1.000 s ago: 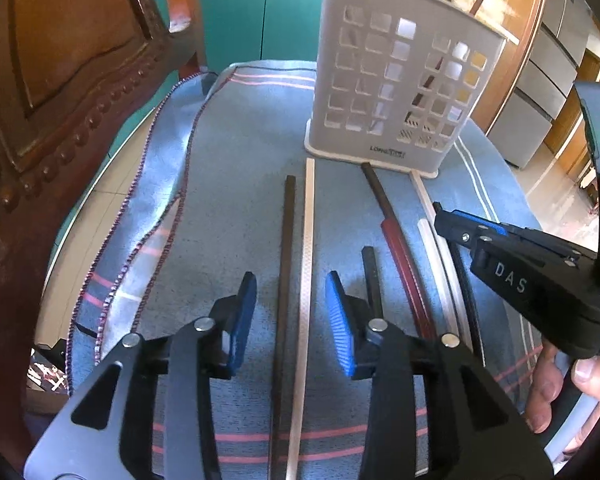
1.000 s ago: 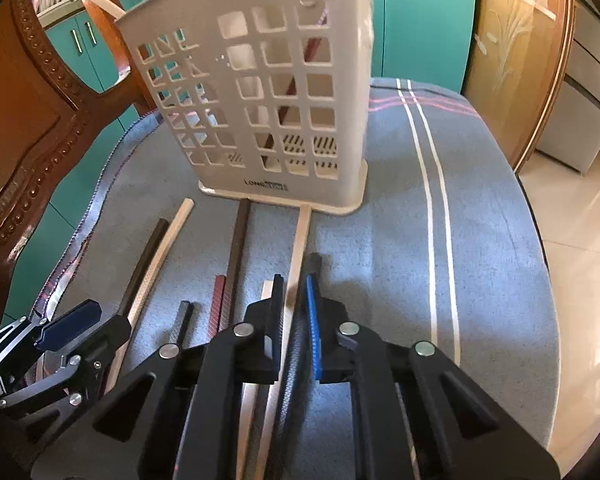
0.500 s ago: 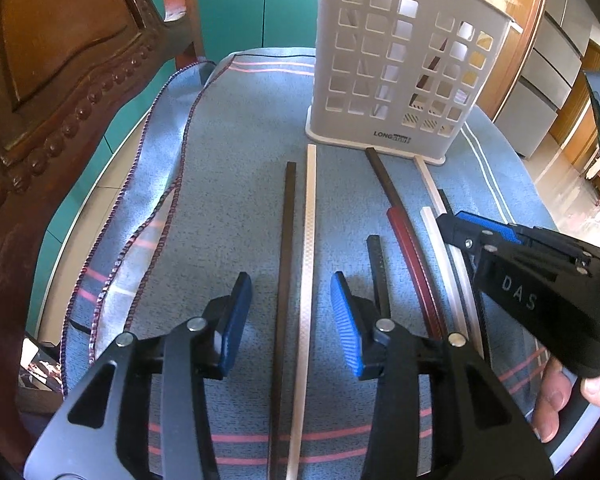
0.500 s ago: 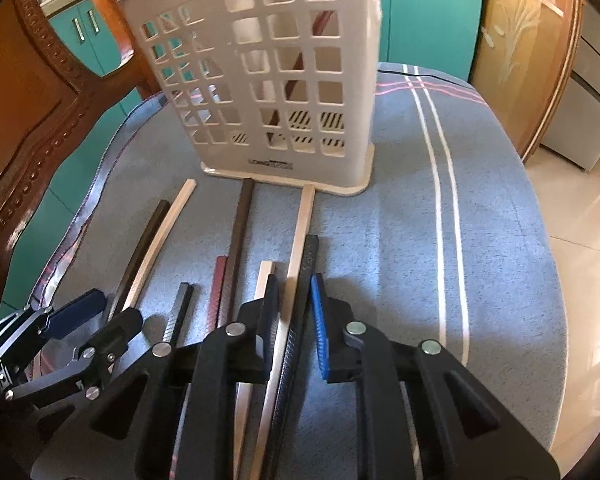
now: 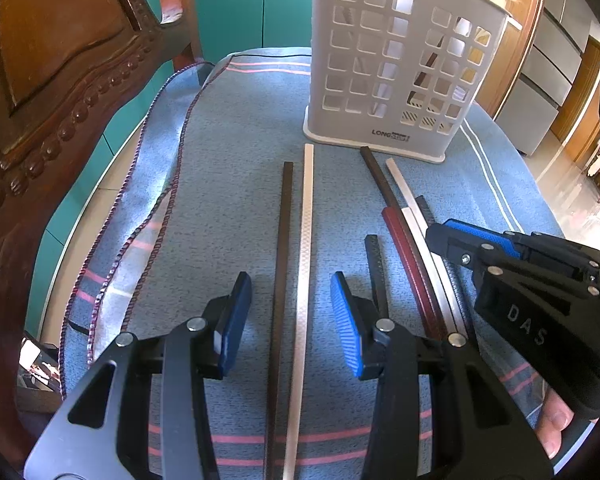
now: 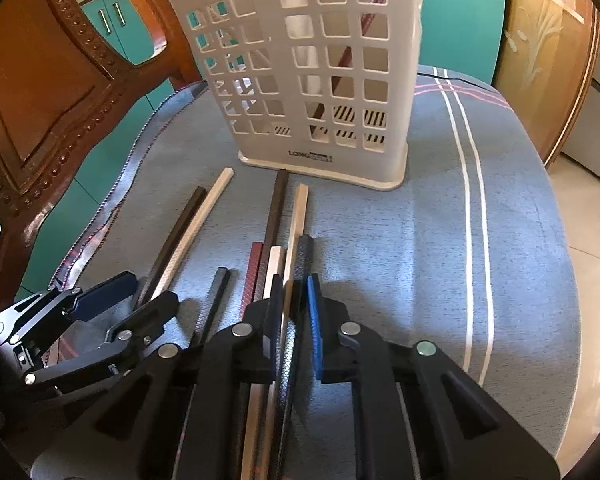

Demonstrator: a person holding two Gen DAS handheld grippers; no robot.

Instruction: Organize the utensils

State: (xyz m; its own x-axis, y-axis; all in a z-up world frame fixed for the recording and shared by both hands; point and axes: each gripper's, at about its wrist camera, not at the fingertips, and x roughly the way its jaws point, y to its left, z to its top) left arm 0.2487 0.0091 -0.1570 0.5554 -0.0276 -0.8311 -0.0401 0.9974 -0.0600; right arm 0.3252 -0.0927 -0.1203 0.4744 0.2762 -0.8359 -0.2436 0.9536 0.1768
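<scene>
Chopsticks loose on the cloth: eight. Of these, three cream chopsticks (image 5: 306, 216), two dark brown chopsticks (image 5: 287, 216), one red chopstick (image 5: 404, 252), one grey textured chopstick (image 6: 305, 256) and one black chopstick (image 5: 376, 268). Slotted white holder (image 5: 392, 80): one, with at least one reddish stick (image 6: 342, 60) seen through its holes. Striped blue cloth (image 5: 228, 184): one. Carved wooden chair (image 5: 60, 80): one. Tongs: two pairs, the left tongs (image 5: 290, 292) and the right tongs (image 6: 293, 284).

"LONG…" on white basket (image 5: 392, 133) base, "DAS" on right gripper (image 5: 450, 236)
</scene>
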